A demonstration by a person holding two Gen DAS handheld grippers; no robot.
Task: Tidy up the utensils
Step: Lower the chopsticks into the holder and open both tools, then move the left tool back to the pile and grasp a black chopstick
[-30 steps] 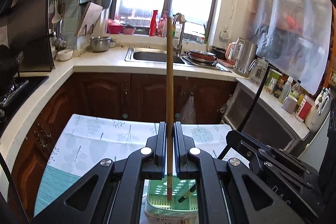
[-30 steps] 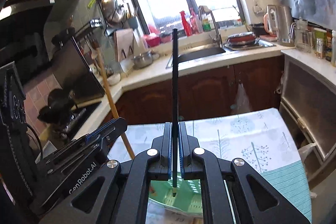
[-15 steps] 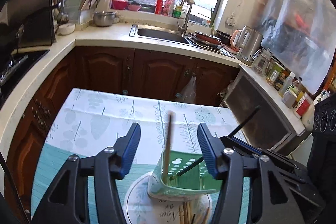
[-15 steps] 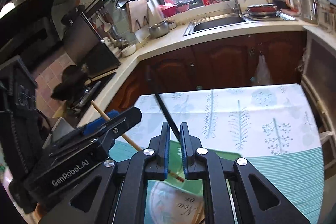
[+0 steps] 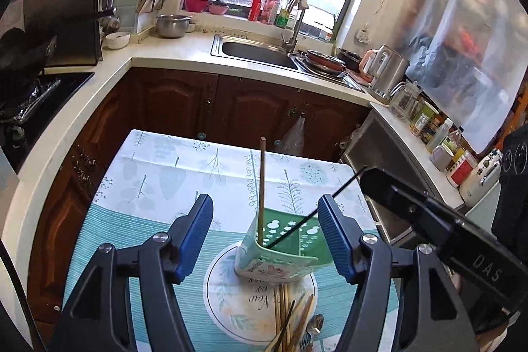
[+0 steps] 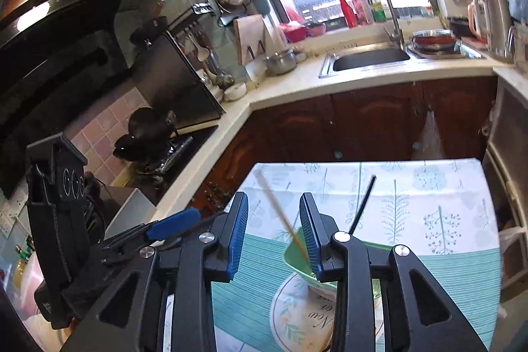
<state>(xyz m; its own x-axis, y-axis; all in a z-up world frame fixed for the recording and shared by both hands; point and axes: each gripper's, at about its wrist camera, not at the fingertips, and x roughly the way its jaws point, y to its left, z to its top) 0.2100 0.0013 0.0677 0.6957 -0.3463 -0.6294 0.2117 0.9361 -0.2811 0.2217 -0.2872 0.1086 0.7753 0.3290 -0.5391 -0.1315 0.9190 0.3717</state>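
**Standing in the green holder, two chopsticks free of both grippers**

Starting at the left of the left wrist view, a dark stove top point(image 5: 43, 94) sits in the pale counter, with brown cabinet doors point(image 5: 171, 108) under it. Nearer, the table's leaf-print cloth point(image 5: 148, 174) spreads out below the left gripper point(image 5: 265, 236), whose blue-padded jaws are spreading apart and grip nothing. Between those pads, farther off, stands the green utensil holder point(image 5: 280, 249) on a round printed mat point(image 5: 227, 296). A wooden chopstick point(image 5: 261, 187) rises almost upright from the holder's left part; a black chopstick point(image 5: 316, 210) leans out of it toward the right. More chopsticks and a spoon lie in a loose heap point(image 5: 293, 325) on the mat's near edge. Right of the holder, the dark body of the right gripper point(image 5: 429, 220) crosses the picture, and bottles and jars point(image 5: 435, 134) line the counter behind.

From the right wrist view, the left gripper's body point(image 6: 59, 220) appears at the left edge. The right gripper point(image 6: 274, 230) is at centre, jaws parting and empty; the wooden chopstick point(image 6: 280, 213) slants behind them, blurred, and the black chopstick point(image 6: 363, 203) tilts just right of the right pad. The holder point(image 6: 293, 249) is partly hidden behind that finger.
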